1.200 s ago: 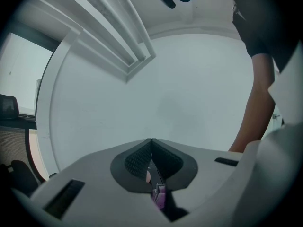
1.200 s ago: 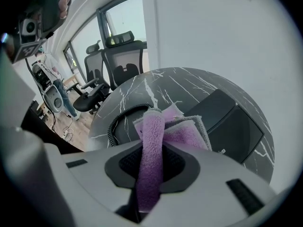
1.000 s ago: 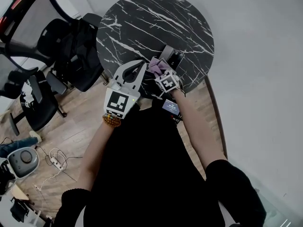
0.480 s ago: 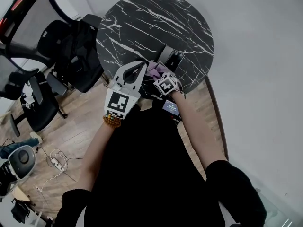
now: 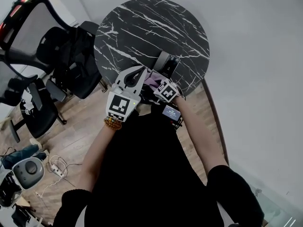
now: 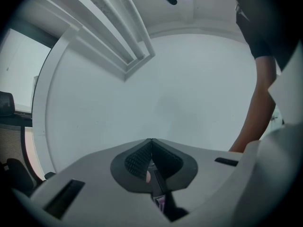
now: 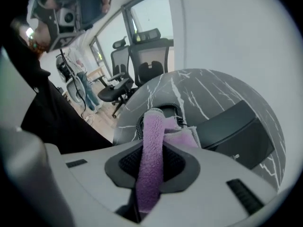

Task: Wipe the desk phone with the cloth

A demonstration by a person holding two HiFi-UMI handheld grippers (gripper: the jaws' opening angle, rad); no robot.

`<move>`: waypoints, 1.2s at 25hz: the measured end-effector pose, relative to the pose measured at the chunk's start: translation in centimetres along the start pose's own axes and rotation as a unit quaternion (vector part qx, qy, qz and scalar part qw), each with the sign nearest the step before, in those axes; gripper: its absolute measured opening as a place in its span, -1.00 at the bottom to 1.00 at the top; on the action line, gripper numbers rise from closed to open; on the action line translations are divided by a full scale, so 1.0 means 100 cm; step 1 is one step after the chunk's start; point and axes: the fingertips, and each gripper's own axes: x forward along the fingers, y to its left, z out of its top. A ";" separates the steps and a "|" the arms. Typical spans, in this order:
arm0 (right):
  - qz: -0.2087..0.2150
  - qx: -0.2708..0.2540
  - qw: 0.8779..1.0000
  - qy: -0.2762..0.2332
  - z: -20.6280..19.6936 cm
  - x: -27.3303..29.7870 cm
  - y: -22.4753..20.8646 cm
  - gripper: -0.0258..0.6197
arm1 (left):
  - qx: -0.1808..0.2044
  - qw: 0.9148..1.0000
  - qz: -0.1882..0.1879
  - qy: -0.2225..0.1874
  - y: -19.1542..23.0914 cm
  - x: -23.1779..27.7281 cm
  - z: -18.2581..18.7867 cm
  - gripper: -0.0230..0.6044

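The cloth [image 7: 152, 126], a purple folded strip, is clamped between the closed jaws of the right gripper [image 7: 154, 151], with its free end hung out ahead of them. The left gripper [image 6: 151, 143] is held with its jaws pressed together on nothing and is aimed up at a bare wall, away from the work. The desk phone [image 5: 166, 63] is found at the near edge of the round marble table [image 5: 142, 22], and the cloth is held at the phone's near-left end, by the coiled cord [image 7: 171, 109]; contact there cannot be confirmed. The wiping is judged to be under way, though how much has been cleaned cannot be read, and the dark body on the right is probably left to cover.
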 end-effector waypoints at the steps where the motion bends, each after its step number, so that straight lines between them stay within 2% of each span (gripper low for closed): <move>1: -0.001 0.004 1.000 -0.022 0.006 -0.009 -0.006 -0.71 | 0.000 1.000 -0.002 0.000 -0.001 0.002 0.000 -0.89; 4: -0.012 0.015 0.997 -0.080 0.023 -0.041 -0.031 -0.71 | 0.000 1.000 -0.011 -0.001 -0.003 0.007 0.001 -0.88; 6: -0.041 0.013 0.994 -0.104 0.034 -0.066 -0.057 -0.71 | -0.001 1.000 -0.017 0.000 -0.006 0.009 0.001 -0.89; 8: -0.097 0.005 0.988 -0.123 0.045 -0.093 -0.090 -0.71 | 0.000 1.000 -0.022 0.001 -0.010 0.011 0.000 -0.89; 11: -0.211 -0.010 0.967 -0.145 0.062 -0.139 -0.139 -0.71 | 0.001 1.000 -0.025 0.003 -0.014 0.012 -0.002 -0.89; 13: -0.283 -0.038 0.948 -0.137 0.068 -0.160 -0.163 -0.71 | -0.003 1.000 -0.026 0.003 -0.014 0.013 -0.003 -0.89; 15: -0.320 -0.079 0.939 -0.102 0.067 -0.159 -0.173 -0.71 | -0.008 1.000 -0.029 0.004 -0.015 0.014 -0.004 -0.89; 17: -0.313 -0.098 0.942 -0.067 0.058 -0.139 -0.171 -0.71 | -0.009 0.999 -0.031 0.006 -0.017 0.014 -0.004 -0.89; 19: -0.296 -0.084 0.950 -0.046 0.045 -0.117 -0.167 -0.71 | -0.009 0.999 -0.033 0.007 -0.020 0.016 -0.004 -0.89; 24: -0.270 -0.015 0.962 -0.042 0.029 -0.092 -0.164 -0.71 | -0.003 0.999 -0.042 0.006 -0.027 0.024 0.000 -0.89; 30: -0.260 -0.005 0.965 -0.034 0.022 -0.085 -0.156 -0.71 | 0.010 0.999 -0.053 -0.002 -0.034 0.045 0.012 -0.89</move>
